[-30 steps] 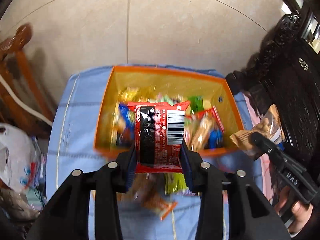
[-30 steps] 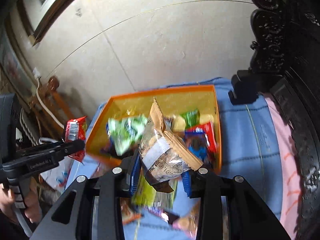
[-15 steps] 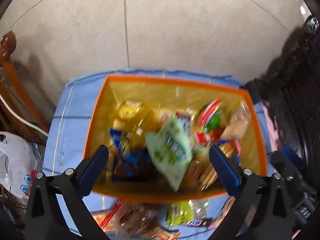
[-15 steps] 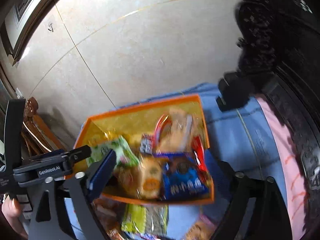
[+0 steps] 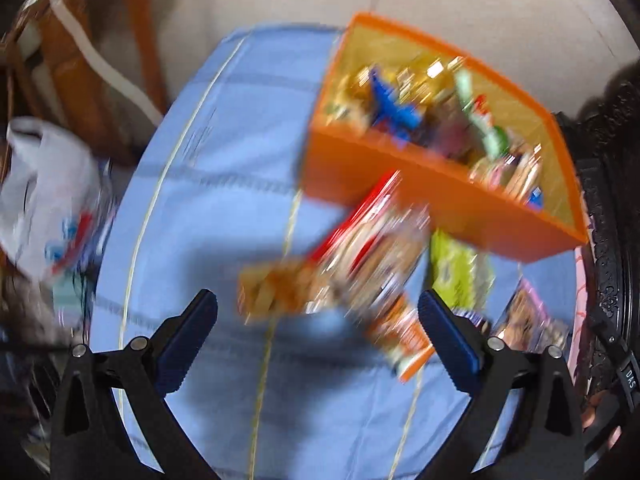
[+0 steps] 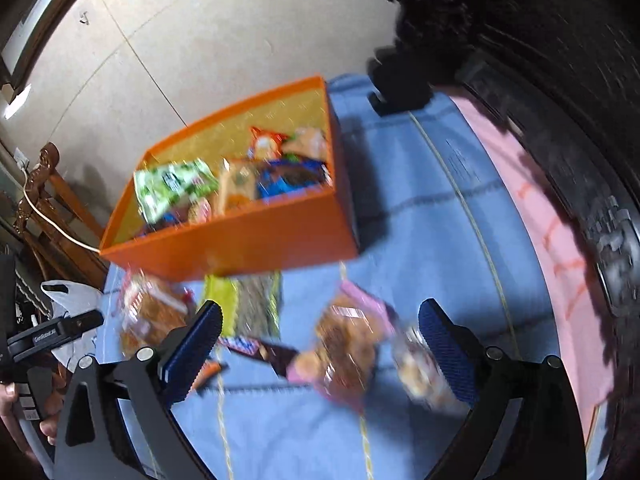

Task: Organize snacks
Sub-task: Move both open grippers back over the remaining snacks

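Observation:
An orange box [image 5: 436,200] [image 6: 240,240] full of snack packets stands on the blue cloth. My left gripper [image 5: 318,332] is open and empty, low over a blurred red and orange snack packet [image 5: 352,264] lying in front of the box. My right gripper [image 6: 320,340] is open and empty above a pink-edged cookie packet [image 6: 344,344] and a clear packet of nuts [image 6: 420,364]. A yellow-green packet [image 6: 240,300] [image 5: 460,276] lies against the box front. A dark chocolate bar [image 6: 256,350] lies near my right gripper's left finger.
The blue cloth [image 5: 224,184] covers the table. Dark carved furniture [image 6: 560,80] stands on the right, with a pink cloth [image 6: 532,216] along it. A wooden chair [image 5: 80,64] and a white plastic bag [image 5: 44,196] are on the left. The floor [image 6: 224,40] is pale tile.
Both grippers let their packets go into the orange box, opened wide, and pulled back and down toward the loose packets in front of the box.

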